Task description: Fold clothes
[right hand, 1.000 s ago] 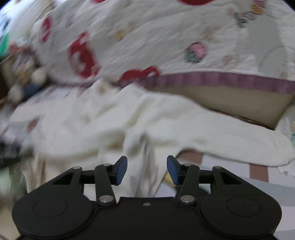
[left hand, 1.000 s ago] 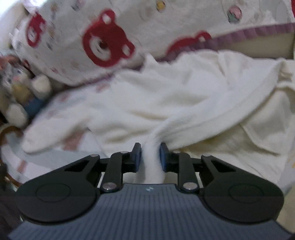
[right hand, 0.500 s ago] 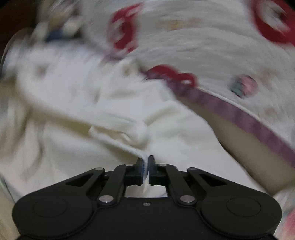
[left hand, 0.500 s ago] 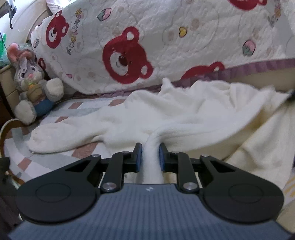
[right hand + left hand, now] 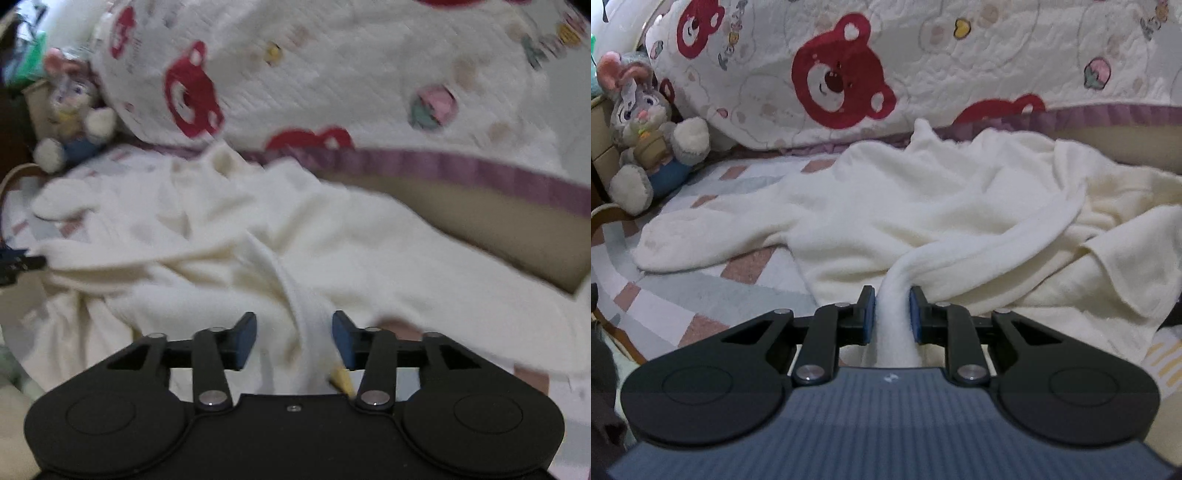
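The cream fleece garment [image 5: 942, 206] lies spread and rumpled on the bed [image 5: 701, 295], straight ahead of both claws and running crosswise to them. One sleeve [image 5: 701, 240] stretches away to the left of the left claw [image 5: 892, 314], toward the stuffed rabbit [image 5: 646, 129] by the bear-print quilt [image 5: 923, 66].

The left claw is narrow, its blue pads pressed on a rope-like bunch of the fleece. From that pinch a taut ridge of cloth runs forward and off to the right, so the garment's bulk lies ahead and to the right of this claw.

The right claw [image 5: 293, 338] stands fairly wide and its jaws are opening. A fold of the same garment [image 5: 295, 240] sits between the pads, nearer the right pad, though neither pad seems to press it; the view is blurred, so contact is hard to rule out. Something small and yellow [image 5: 341, 378] shows just behind that pad; what it is cannot be told.

The relation that matters is the ridge between the two claws: it runs left to right, the left end is pinned and the right end is loose. My reading is that the right claw, being nearer that free side, needs a fresh hold on the cloth directly before it before any fold across the garment's length can be made.
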The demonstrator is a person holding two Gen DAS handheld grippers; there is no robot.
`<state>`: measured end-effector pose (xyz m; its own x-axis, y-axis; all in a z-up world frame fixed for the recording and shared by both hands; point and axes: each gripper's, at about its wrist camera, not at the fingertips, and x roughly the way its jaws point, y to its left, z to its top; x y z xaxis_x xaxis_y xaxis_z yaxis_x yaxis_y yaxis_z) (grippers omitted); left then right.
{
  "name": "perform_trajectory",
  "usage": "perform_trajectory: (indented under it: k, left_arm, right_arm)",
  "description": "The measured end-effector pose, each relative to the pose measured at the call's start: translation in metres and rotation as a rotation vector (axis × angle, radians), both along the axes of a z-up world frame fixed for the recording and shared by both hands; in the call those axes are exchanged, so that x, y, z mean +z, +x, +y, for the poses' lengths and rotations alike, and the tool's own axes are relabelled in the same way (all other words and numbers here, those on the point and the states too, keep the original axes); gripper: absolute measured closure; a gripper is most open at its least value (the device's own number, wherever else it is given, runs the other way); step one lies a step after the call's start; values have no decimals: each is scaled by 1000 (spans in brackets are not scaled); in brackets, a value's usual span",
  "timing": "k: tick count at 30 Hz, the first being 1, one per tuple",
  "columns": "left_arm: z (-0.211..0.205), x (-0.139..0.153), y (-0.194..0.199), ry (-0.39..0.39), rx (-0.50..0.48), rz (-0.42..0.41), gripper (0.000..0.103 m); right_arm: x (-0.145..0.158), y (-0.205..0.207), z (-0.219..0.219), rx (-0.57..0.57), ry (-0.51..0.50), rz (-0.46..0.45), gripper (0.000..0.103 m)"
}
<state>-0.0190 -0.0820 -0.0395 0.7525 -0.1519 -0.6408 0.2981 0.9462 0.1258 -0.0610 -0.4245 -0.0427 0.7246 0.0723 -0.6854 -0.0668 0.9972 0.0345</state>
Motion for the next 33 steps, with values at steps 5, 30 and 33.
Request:
perform_trajectory:
  k: [5, 30, 33]
  left_arm:
    - [-1, 7, -4, -9, -14, -38, 84]
    - [3, -3, -31, -65, -61, 285, 34]
    - [20, -13, -33, -222, -33, 428, 33]
  right_arm:
    - [17, 39, 13, 96, -29, -22, 36]
    - [-37, 23, -108, -387, 9, 93, 95]
    - [-47, 20, -111, -384, 33, 95, 94]
